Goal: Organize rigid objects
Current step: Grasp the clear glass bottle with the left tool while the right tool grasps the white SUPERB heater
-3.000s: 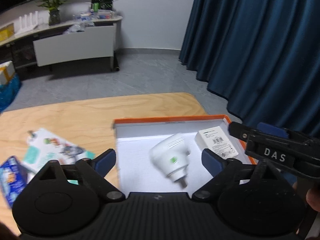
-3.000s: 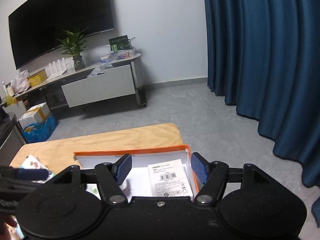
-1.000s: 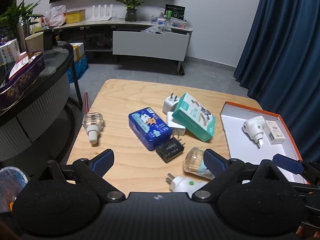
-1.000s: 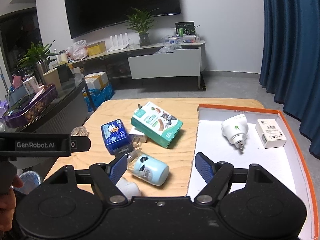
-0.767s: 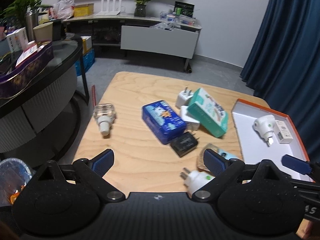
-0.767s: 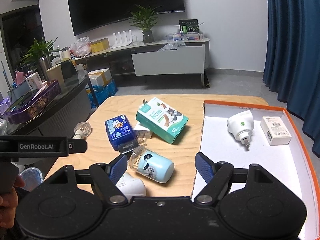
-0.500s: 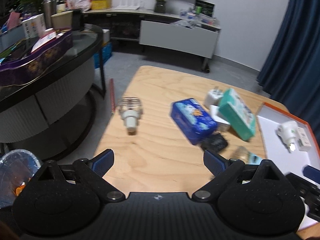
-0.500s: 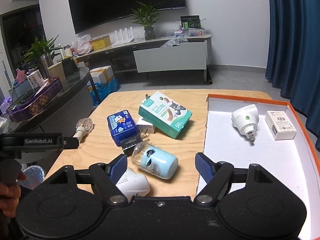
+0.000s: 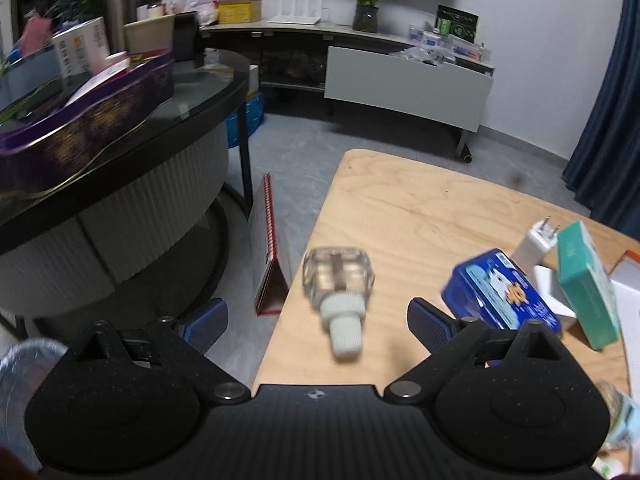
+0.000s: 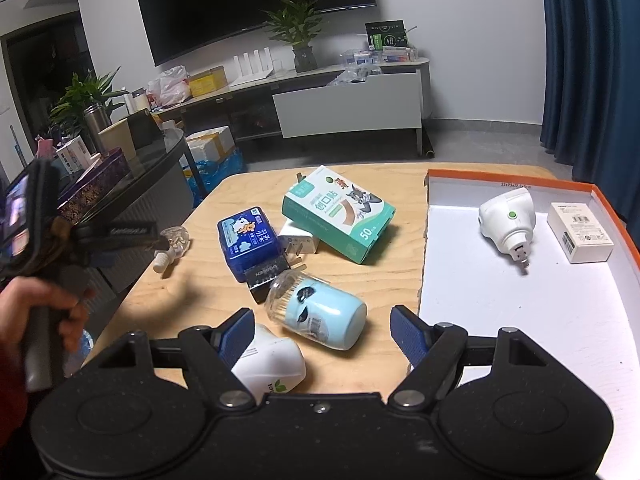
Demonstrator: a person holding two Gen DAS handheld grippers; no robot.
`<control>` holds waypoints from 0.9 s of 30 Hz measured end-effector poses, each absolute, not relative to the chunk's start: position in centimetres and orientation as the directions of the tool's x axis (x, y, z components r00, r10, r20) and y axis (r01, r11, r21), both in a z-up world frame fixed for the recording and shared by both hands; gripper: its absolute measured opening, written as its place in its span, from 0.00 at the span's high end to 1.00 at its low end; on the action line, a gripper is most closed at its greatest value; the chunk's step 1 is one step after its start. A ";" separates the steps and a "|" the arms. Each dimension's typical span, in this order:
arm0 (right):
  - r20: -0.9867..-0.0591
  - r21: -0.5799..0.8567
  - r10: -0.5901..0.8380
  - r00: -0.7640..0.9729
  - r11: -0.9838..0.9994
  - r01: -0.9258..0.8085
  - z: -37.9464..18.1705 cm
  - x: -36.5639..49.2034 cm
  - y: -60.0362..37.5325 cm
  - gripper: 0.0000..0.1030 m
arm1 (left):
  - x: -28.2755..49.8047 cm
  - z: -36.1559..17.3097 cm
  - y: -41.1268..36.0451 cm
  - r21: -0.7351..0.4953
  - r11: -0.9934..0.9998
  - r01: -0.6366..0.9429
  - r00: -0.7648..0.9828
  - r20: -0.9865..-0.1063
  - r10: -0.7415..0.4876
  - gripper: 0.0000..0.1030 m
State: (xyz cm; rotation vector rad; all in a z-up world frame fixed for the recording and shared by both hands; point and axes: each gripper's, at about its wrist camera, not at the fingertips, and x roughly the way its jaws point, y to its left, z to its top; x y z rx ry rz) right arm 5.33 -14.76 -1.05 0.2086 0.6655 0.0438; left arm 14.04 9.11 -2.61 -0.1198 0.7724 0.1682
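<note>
My left gripper (image 9: 316, 326) is open and hovers over the table's left edge. A clear bottle (image 9: 338, 284) with a white cap lies just ahead, between its fingers' lines, and nothing is held. My right gripper (image 10: 324, 334) is also open and empty, just behind a light blue jar (image 10: 316, 310) lying on its side. A white plug unit (image 10: 268, 364) sits under its left finger. An orange-rimmed white tray (image 10: 508, 182) on the right holds a white plug (image 10: 508, 216) and a small white box (image 10: 580, 232).
Mid-table lie a blue tin (image 10: 248, 246), a teal box (image 10: 338, 214), a white charger (image 10: 298, 244) and a black charger (image 10: 266, 274). A dark round glass table (image 9: 120, 152) stands left of the wooden table. A person's hand (image 10: 60, 312) grips the left tool.
The left gripper has swung left from the tray to the clear bottle at the table's left edge. The right gripper drew back from the tray and now faces the blue jar.
</note>
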 end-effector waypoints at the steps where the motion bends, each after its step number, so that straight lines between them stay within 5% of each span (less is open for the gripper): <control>1: -0.606 0.213 0.112 0.787 0.977 0.024 -1.2 5.4 -14.8 0.14 | 14.5 -2.9 9.0 -0.035 0.980 -0.194 0.700 -0.705 0.113 0.04; 7: -0.621 0.224 0.131 0.773 0.974 0.015 -2.2 5.7 -14.9 0.14 | 16.7 -4.7 8.9 0.004 0.980 -0.200 0.690 -0.709 0.144 0.08; 10: -0.627 0.224 0.139 0.767 0.975 0.006 -2.6 5.8 -14.8 0.14 | 17.1 -5.3 9.2 -0.020 0.980 -0.197 0.696 -0.707 0.125 0.21; 12: -0.630 0.222 0.141 0.764 0.975 0.003 -2.7 5.8 -14.7 0.14 | 16.9 -5.1 9.2 -0.037 0.982 -0.183 0.711 -0.695 0.106 0.44; 14: -0.632 0.223 0.148 0.761 0.975 -0.004 -2.9 5.7 -14.6 0.14 | 16.8 -4.9 8.6 -0.005 0.984 -0.177 0.715 -0.687 0.125 0.51; 27: -0.628 0.231 0.260 0.734 0.962 -0.143 -2.9 5.0 -11.5 0.13 | 11.9 -3.0 6.9 -0.070 0.995 -0.073 0.755 -0.656 0.009 0.51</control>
